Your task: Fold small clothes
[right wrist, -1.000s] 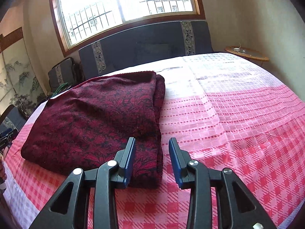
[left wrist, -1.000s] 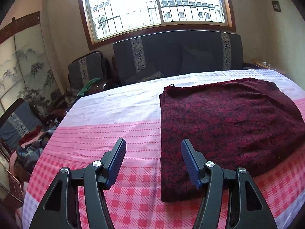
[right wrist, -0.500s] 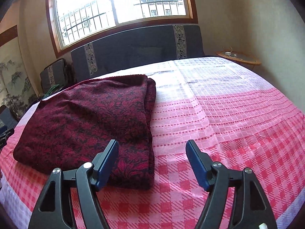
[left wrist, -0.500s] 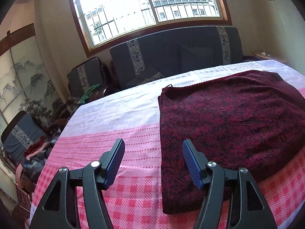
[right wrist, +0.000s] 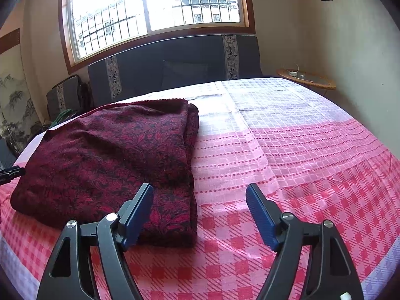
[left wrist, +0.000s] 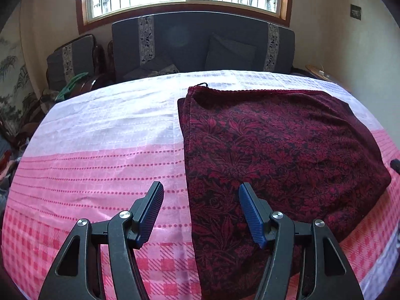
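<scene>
Now both grippers hover agape over the folded red garment [left wrist: 275, 150].
Left gripper [left wrist: 201, 212] and right gripper [right wrist: 200, 212], its jaws just widened, hold nothing; garment rests on pink checked cloth [right wrist: 287, 150].

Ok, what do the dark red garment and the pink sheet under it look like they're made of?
Dark red garment: seemingly a soft knit or woven jacquard, matte; the floral pattern looks worked into the cloth, and the folded edges sit thick and rounded. Pink sheet: probably thin woven cotton or a blend, with a slight sheen; its checks and dotted rows look woven in, and it lies flat.
</scene>
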Tool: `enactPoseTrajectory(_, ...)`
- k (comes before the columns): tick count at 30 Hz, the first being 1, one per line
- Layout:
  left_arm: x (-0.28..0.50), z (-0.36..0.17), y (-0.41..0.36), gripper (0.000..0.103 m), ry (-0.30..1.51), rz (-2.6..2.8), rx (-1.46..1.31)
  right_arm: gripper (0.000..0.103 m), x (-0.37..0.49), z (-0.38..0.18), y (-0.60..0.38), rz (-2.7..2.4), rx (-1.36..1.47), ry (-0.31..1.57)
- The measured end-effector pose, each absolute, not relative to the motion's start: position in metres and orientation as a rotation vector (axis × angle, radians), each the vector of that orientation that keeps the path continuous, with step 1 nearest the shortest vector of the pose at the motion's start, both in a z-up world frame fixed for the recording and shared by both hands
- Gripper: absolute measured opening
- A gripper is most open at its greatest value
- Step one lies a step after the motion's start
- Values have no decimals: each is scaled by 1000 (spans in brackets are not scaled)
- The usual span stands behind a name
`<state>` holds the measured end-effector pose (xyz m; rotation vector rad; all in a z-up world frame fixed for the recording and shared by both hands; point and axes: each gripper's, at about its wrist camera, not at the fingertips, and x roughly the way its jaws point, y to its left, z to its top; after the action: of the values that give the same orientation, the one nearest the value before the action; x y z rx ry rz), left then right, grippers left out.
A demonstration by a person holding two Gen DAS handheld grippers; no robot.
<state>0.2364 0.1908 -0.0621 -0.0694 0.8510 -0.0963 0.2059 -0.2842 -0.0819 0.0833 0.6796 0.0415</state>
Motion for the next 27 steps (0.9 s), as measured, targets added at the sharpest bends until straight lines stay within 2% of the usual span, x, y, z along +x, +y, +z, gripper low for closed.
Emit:
enactPoseTrajectory(5,264,-68,223,51,914,-210,-241,77,205,-82,-284,42,81,682)
enactPoseTrajectory(9,276,-74,227,51,956,-292,-258,78,206,-82,-285,40,86,683)
enactPoseTrajectory(19,314,-100,242,52,1124,-584,-499,82,207,-83,-281,38,68,696)
enactPoseTrajectory(27,340,-104,238,53,1104,-627,-594,86,207,-84,-276,37,44,703)
